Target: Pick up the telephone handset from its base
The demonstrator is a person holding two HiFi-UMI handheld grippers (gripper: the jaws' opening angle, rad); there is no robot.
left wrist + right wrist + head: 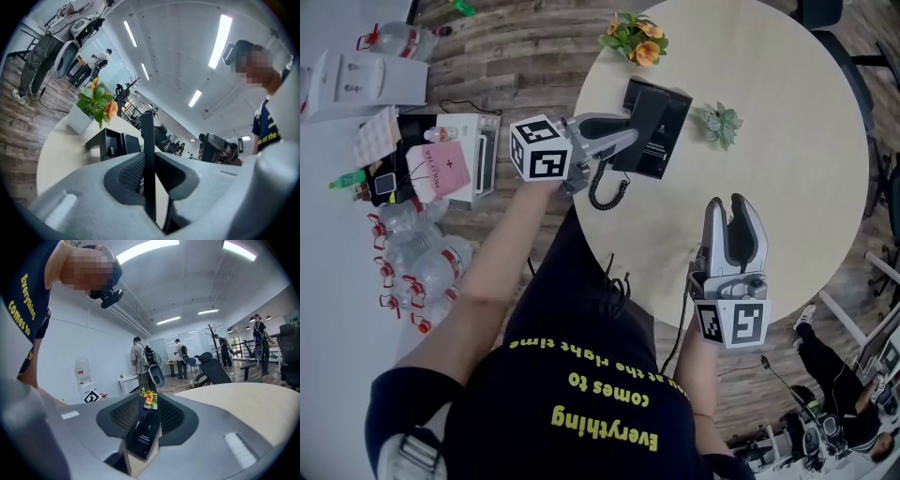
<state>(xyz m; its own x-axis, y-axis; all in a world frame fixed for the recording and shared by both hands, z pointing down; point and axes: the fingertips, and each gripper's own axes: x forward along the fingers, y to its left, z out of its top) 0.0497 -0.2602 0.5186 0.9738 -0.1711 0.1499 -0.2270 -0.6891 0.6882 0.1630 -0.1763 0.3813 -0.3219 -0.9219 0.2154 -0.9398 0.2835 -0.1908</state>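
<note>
A black telephone base [664, 131] sits at the far left of the round table [787, 141]. My left gripper [628, 139] reaches in from the left and is shut on the black handset [637, 105] at the base's left side. In the left gripper view the handset [148, 164] stands edge-on between the pads, with the base [110, 140] behind it. The coiled cord [605, 192] hangs toward the table's edge. My right gripper [729, 206] hovers over the table's near side, jaws a little apart, empty. Through its gap I see the base [143, 437].
A pot of orange flowers [636, 39] stands at the table's far edge and a small green plant [719, 122] right of the phone. Water bottles [412, 262] and boxes [441, 159] crowd the floor at left. People stand far off [138, 357].
</note>
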